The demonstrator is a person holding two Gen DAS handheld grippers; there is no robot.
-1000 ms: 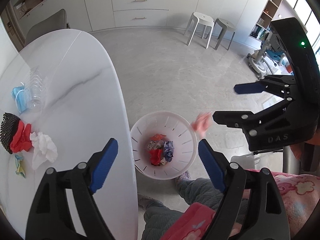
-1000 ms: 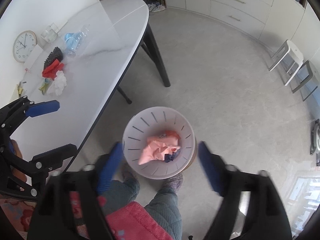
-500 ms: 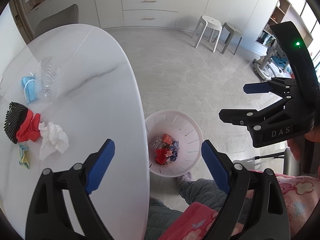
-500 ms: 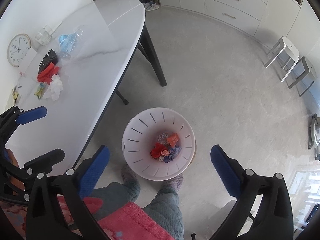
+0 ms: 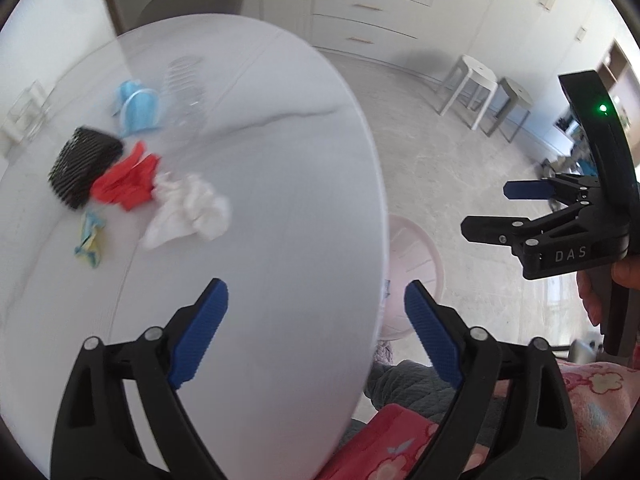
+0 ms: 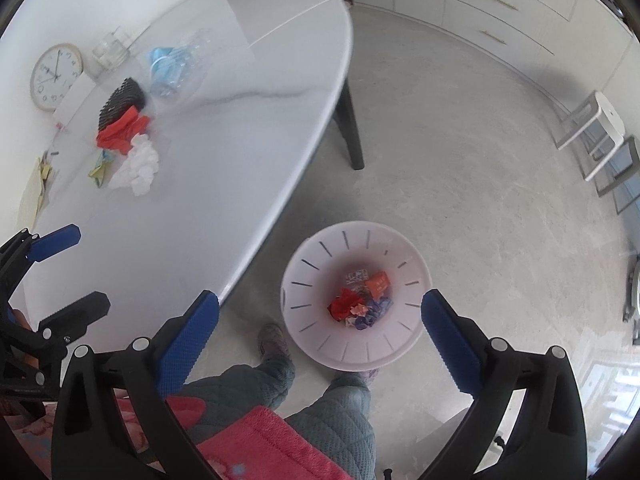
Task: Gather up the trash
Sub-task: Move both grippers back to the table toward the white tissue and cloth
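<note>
A white slotted bin (image 6: 356, 296) stands on the floor by the table's edge, with crumpled red, orange and blue scraps at its bottom. On the white marble table (image 5: 260, 200) lie a white tissue wad (image 5: 188, 210), red crumpled paper (image 5: 128, 182), a black ridged piece (image 5: 82, 166), a blue face mask (image 5: 138, 106), a clear plastic bottle (image 5: 188, 88) and a small yellow-blue scrap (image 5: 90, 240). My left gripper (image 5: 316, 328) hangs over the table's near edge, its jaws opening, nothing between them. My right gripper (image 6: 320, 332) is open and empty above the bin.
A round wall clock (image 6: 56, 76) and a glass jar (image 6: 110, 50) stand at the table's far side. Two stools (image 5: 486, 94) stand on the grey floor by white cabinets. A person's quilted legs (image 6: 312, 408) and slippers are below the grippers.
A pink scrap fell from the right gripper into the bin. The left gripper swung from over the bin to over the table and widened. The right gripper also opened wider.
</note>
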